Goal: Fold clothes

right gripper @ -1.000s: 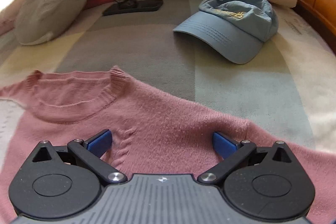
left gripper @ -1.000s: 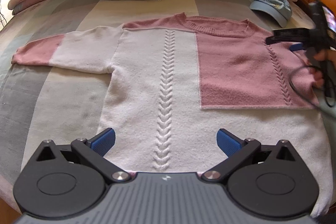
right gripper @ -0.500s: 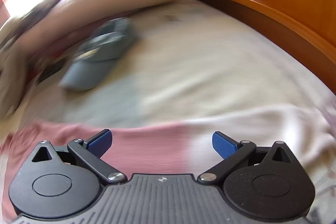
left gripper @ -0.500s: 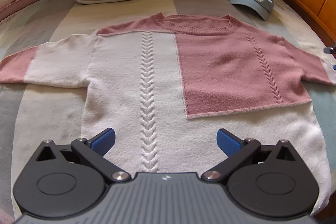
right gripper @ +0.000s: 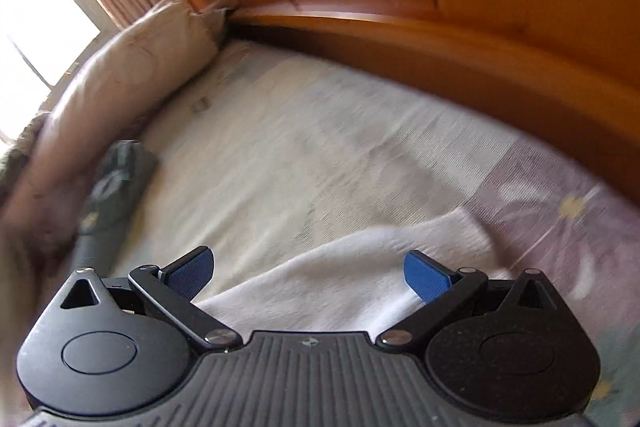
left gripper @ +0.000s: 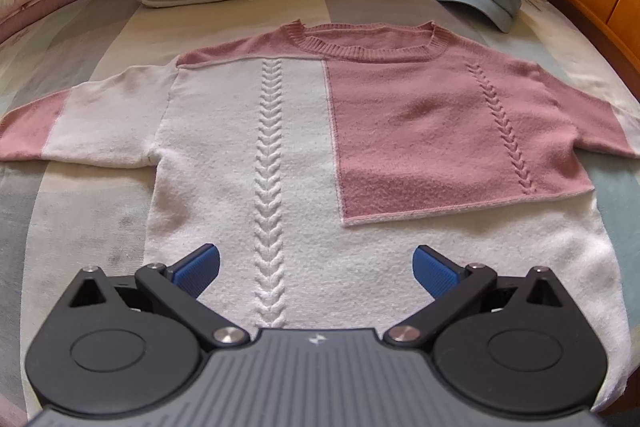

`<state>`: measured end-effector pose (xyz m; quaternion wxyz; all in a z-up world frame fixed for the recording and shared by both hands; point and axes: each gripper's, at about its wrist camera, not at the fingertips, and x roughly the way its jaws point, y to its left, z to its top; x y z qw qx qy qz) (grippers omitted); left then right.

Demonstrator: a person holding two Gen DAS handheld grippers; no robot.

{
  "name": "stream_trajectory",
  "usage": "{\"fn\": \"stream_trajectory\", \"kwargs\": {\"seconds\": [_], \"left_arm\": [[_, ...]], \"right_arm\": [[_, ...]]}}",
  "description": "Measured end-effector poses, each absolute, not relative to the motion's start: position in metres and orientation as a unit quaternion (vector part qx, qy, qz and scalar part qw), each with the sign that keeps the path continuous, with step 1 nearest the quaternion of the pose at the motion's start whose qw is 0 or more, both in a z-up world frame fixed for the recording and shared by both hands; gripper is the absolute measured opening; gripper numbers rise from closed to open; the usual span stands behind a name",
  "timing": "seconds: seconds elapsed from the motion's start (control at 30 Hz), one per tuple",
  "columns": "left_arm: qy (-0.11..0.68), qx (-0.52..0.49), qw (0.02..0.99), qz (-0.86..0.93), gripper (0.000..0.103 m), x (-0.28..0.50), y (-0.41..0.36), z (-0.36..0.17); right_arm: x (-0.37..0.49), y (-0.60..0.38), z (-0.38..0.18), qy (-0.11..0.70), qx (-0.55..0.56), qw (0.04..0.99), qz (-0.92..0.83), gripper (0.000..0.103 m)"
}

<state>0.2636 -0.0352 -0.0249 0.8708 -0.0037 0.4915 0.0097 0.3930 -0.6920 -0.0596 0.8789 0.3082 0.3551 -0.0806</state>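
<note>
Your pink-and-white cable-knit sweater lies spread flat, front up, on the striped bedsheet, soft and limp, so with left gripper and right gripper both gaping empty, pinch seams or cuffs.

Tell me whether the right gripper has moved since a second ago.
Yes. The right gripper has swung rightward: the blue cap, earlier ahead of it, now sits at far left, and the white sleeve end lies between its open jaws.
</note>
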Motion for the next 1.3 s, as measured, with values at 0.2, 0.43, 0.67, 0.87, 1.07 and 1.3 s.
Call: {"fn": "stream_trajectory", "kwargs": {"seconds": [0.2, 0.43, 0.67, 0.87, 1.07, 1.3], "left_arm": [[0.49, -0.005, 0.871, 0.016, 0.102, 0.266, -0.04, -0.024], [0.489, -0.006, 0.872, 0.031, 0.102, 0.27, -0.042, -0.025], [0.49, -0.001, 0.87, 0.055, 0.102, 0.266, -0.045, -0.031], [0.493, -0.024, 0.867, 0.074, 0.102, 0.252, -0.034, -0.04], [0.5, -0.063, 0.86, 0.082, 0.102, 0.237, -0.02, -0.054], [0.491, -0.085, 0.865, 0.063, 0.102, 0.226, -0.015, -0.056]], "right_arm": [[0.4, -0.692, -0.058, 0.382, 0.256, 0.876, -0.143, 0.103], [0.417, -0.59, -0.02, 0.406, 0.147, 0.901, -0.051, 0.103], [0.42, -0.408, -0.01, 0.429, 0.101, 0.875, 0.2, 0.103], [0.412, -0.321, -0.037, 0.438, 0.033, 0.868, 0.231, 0.103], [0.406, -0.261, -0.068, 0.435, -0.067, 0.879, 0.185, 0.103], [0.426, -0.254, -0.065, 0.446, -0.061, 0.876, 0.175, 0.103]]}}
